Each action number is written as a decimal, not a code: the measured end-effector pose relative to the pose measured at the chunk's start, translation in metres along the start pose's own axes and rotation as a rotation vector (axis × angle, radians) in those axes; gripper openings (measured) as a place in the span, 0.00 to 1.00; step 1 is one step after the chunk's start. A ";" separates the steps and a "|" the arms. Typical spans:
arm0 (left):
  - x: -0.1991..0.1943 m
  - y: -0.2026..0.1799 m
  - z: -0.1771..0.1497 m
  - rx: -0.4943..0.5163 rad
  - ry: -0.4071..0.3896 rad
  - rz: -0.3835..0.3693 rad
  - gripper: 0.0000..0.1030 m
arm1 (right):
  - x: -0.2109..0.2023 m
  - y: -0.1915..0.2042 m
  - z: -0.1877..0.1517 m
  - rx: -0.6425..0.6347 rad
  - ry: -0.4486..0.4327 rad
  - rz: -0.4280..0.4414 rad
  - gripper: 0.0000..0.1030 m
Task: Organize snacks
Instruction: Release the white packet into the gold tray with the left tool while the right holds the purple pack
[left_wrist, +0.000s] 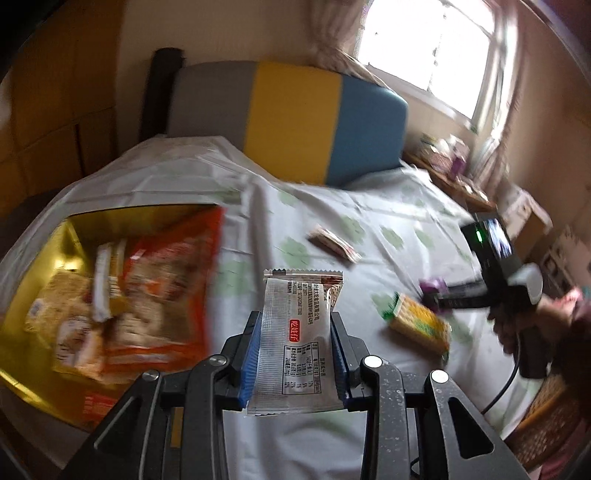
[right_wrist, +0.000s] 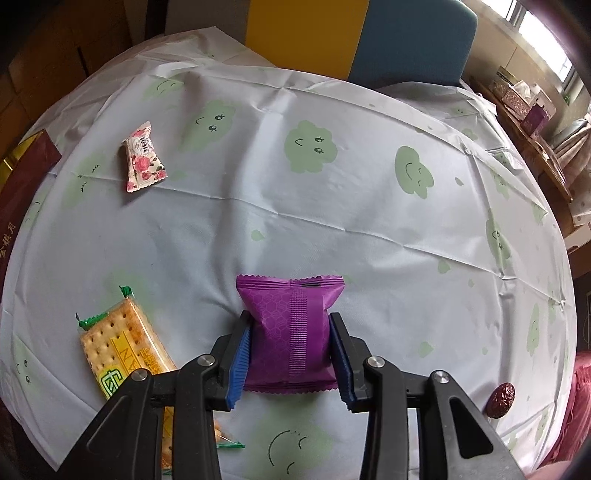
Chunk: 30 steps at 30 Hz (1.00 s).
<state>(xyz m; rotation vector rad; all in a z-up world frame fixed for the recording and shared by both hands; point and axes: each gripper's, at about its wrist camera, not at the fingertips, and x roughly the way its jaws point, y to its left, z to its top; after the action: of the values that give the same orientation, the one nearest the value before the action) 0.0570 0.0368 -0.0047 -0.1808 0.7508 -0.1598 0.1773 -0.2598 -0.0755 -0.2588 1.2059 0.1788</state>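
Note:
My left gripper (left_wrist: 293, 328) is shut on a silver snack packet (left_wrist: 295, 339), held above the table just right of a gold box (left_wrist: 44, 273) that holds several snack bags, an orange bag (left_wrist: 166, 295) on top. My right gripper (right_wrist: 290, 332) is shut on a purple snack packet (right_wrist: 291, 328), low over the tablecloth; it also shows in the left wrist view (left_wrist: 434, 290). A cracker pack (right_wrist: 125, 350) lies left of it, also seen in the left wrist view (left_wrist: 421, 325). A pink floral candy packet (right_wrist: 143, 157) lies at the far left.
The table has a white cloth with green cloud faces (right_wrist: 314, 147). A dark red date (right_wrist: 501, 398) lies near the right edge. A grey, yellow and blue chair back (left_wrist: 291, 122) stands behind the table. The box's maroon side (right_wrist: 22, 184) shows at the left.

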 end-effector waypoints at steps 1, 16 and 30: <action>-0.002 0.009 0.003 -0.016 0.000 0.019 0.34 | 0.000 0.000 0.000 0.000 -0.001 0.001 0.38; -0.017 0.152 -0.013 -0.384 0.049 0.231 0.36 | -0.004 0.006 -0.004 -0.009 -0.005 -0.007 0.38; -0.003 0.107 -0.023 -0.185 0.080 0.346 0.43 | -0.003 0.005 -0.005 -0.008 -0.006 -0.007 0.38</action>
<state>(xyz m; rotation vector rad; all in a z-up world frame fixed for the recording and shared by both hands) 0.0474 0.1391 -0.0422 -0.2178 0.8649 0.2331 0.1705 -0.2562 -0.0751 -0.2694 1.1984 0.1779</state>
